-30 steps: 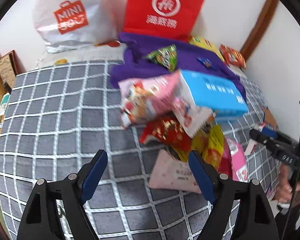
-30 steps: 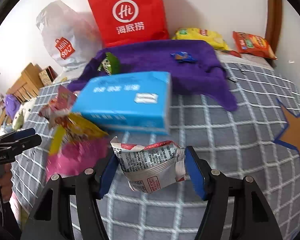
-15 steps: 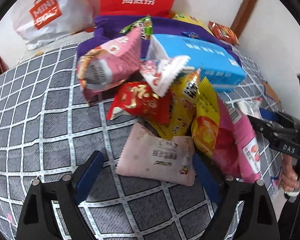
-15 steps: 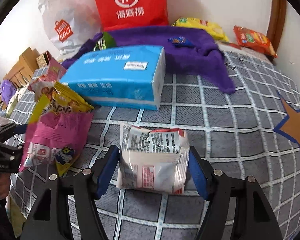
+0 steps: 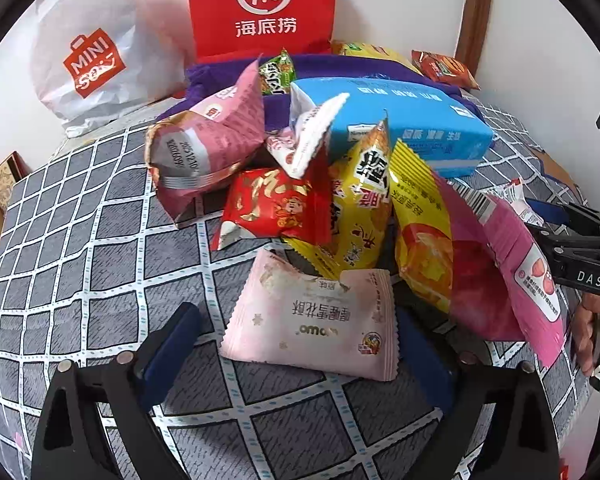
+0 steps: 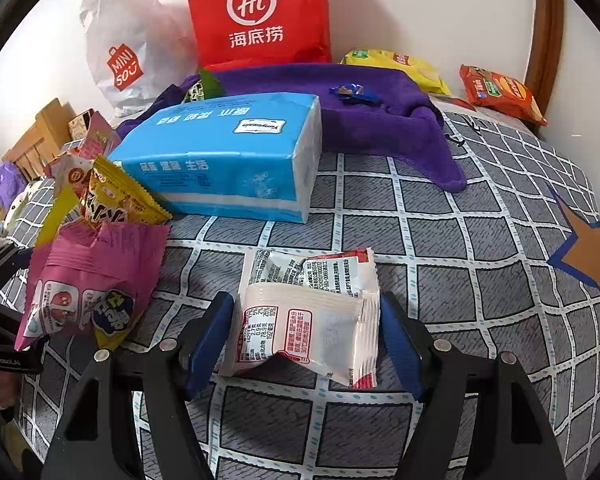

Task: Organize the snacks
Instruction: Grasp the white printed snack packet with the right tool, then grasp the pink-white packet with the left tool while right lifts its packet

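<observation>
A pile of snack packets lies on the grey checked bedspread (image 5: pixel 80 272). My left gripper (image 5: pixel 296 344) is open, its fingers on either side of a pale pink packet (image 5: pixel 316 320) lying at the pile's near edge. Behind it are a red packet (image 5: pixel 272 208), yellow packets (image 5: pixel 360 216) and a magenta packet (image 5: pixel 500 268). My right gripper (image 6: pixel 306 336) is open around a white and red packet (image 6: pixel 312 316) that rests on the bedspread (image 6: pixel 480 248). The magenta packet (image 6: pixel 88 284) is to its left.
A blue tissue pack (image 6: pixel 228 160) lies behind the pile on a purple cloth (image 6: pixel 380 120). A red Hi bag (image 6: pixel 260 16) and white Miniso bag (image 6: pixel 128 52) stand against the wall. Orange (image 6: pixel 500 92) and yellow (image 6: pixel 396 68) packets lie far right.
My left gripper moved forward until the pale pink packet lay between its fingers. My right gripper lowered the white and red packet onto the bedspread and opened off it.
</observation>
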The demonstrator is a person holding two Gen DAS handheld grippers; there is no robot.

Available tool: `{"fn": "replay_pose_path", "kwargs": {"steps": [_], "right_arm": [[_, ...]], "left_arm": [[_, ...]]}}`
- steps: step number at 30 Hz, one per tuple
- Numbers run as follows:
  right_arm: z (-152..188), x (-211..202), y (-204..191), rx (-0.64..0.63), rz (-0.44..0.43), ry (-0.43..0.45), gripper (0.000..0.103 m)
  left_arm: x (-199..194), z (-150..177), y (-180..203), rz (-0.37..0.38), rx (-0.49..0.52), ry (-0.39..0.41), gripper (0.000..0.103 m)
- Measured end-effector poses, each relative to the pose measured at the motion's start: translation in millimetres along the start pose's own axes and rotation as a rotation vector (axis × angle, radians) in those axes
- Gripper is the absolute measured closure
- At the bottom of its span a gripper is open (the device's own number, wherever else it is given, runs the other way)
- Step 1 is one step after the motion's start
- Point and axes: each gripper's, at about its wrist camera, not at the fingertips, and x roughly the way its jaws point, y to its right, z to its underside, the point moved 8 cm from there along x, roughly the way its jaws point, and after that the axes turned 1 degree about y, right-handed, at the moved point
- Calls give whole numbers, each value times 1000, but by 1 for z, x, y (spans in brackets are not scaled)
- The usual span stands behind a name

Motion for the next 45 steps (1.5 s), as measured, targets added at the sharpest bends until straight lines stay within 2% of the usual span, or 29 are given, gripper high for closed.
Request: {"fn": "replay_pose_path", "kwargs": {"steps": [4, 7, 8, 9, 10, 11, 12, 14, 21, 26, 33, 36, 45], "right_arm": [[0, 3, -3, -24, 42, -10, 25], [-1, 6, -2, -18, 26, -27, 21], [-1, 6, -2, -17, 22, -26, 21], [-1, 6, -2, -16, 23, -25, 22], [0, 5, -1, -17, 32, -23, 22], [0, 4, -2, -20, 38, -18, 27], [0, 3, -1, -17, 40, -12, 33], [0, 2, 1, -4, 36, -8, 36], [-1, -10, 5, 49, 15, -18, 38], [-8, -31, 0, 59, -1, 12, 38], [-34, -64, -11, 30, -1, 80, 38], [-48, -77, -13, 26, 2, 109, 38], [-87, -96, -20, 6, -1, 168, 38]], "left_arm": [[2, -2, -2, -8, -4, 2, 8], [1, -2, -2, -5, -14, 6, 11], [1, -2, -3, -7, -17, 9, 16], [-1, -3, -6, -17, -28, 19, 28], [-4, -3, -9, -24, -40, 30, 35], [-5, -2, -10, -26, -49, 34, 44], [-7, -2, -13, -21, -61, 31, 45], [-10, -1, -15, -14, -67, 26, 48], [-28, 0, -24, 40, -124, 6, 50], [-46, -9, -28, 61, -143, 36, 50], [-69, -35, -18, 60, -115, 65, 50], [-73, -47, -14, 84, -113, 77, 50], [-83, -96, -2, 101, -88, 123, 50]]}}
